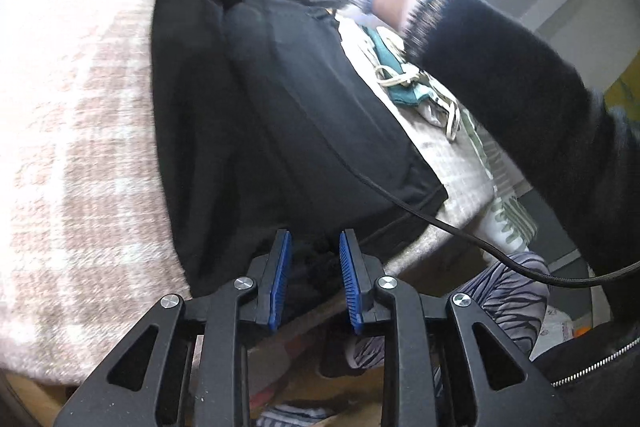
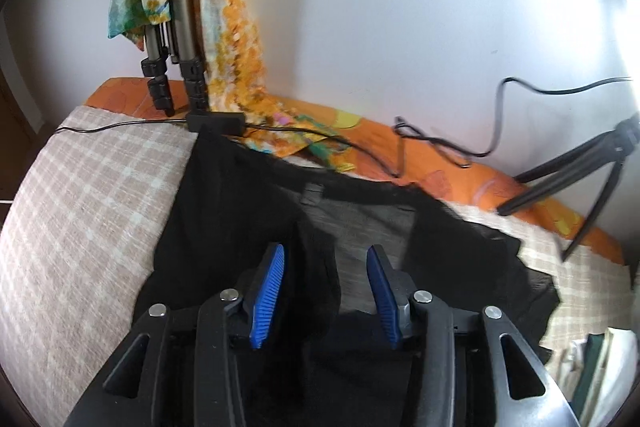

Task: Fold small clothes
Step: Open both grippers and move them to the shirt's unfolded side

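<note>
Black garment (image 2: 256,211) lay flat on the checked blanket (image 2: 92,203), long axis running away from both tongs. Right gripper (image 2: 326,297) hovered over its near edge, spread, empty. Left gripper (image 1: 314,281) at the hem, likewise spread, probably nearer.

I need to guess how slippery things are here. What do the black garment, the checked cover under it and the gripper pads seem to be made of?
Black garment: thin matte woven or knit fabric, partly sheer; it drapes softly.
Checked cover: coarse, fuzzy woven textile, beige and white.
Pads of the right hand-held gripper: blue ribbed rubber or plastic, probably.
</note>
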A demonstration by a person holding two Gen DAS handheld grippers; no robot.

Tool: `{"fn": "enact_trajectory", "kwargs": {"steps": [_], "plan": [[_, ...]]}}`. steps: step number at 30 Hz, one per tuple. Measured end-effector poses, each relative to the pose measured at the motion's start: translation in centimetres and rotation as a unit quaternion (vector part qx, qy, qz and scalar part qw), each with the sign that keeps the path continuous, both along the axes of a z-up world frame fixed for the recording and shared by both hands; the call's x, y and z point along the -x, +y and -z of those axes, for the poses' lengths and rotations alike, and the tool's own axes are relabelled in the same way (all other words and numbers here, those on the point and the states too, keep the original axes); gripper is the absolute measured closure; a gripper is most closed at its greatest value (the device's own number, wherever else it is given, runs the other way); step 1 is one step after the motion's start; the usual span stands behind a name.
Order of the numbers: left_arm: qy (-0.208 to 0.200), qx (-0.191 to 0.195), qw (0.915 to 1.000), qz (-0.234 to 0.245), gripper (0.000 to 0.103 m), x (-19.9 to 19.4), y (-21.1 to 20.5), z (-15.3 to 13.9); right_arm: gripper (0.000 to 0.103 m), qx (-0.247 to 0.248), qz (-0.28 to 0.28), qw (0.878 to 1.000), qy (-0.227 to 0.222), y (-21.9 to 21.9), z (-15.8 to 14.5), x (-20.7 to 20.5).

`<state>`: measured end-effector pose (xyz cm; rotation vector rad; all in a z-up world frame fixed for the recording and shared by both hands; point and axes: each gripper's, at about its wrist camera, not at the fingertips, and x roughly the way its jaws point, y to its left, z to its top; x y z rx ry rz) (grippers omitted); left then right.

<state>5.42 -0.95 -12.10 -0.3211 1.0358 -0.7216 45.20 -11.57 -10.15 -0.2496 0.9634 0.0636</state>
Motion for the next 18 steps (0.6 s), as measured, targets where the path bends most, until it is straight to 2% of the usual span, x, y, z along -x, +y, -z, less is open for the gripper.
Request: {"fn": "enact_trajectory", "kwargs": {"steps": [2, 8, 18], "plan": [[-0.006, 0.000, 1.0000, -0.006, 0.080, 0.2, 0.4, -0.3, 0.058, -0.009, 0.006, 1.000, -0.006, -1.0, -1.0, 0.8], [-0.057, -0.032, 0.9977, -0.013, 0.080, 0.8, 0.8, -1.8, 0.056, -0.057, 0.015, 0.998, -0.034, -4.6, -4.9, 5.5], [-0.113, -0.075, 0.9908, -0.001, 0.080, 1.3, -2.5, -4.0, 0.046, -0.112, 0.004, 0.992, -0.064, -11.3, -8.3, 16.1]]}}
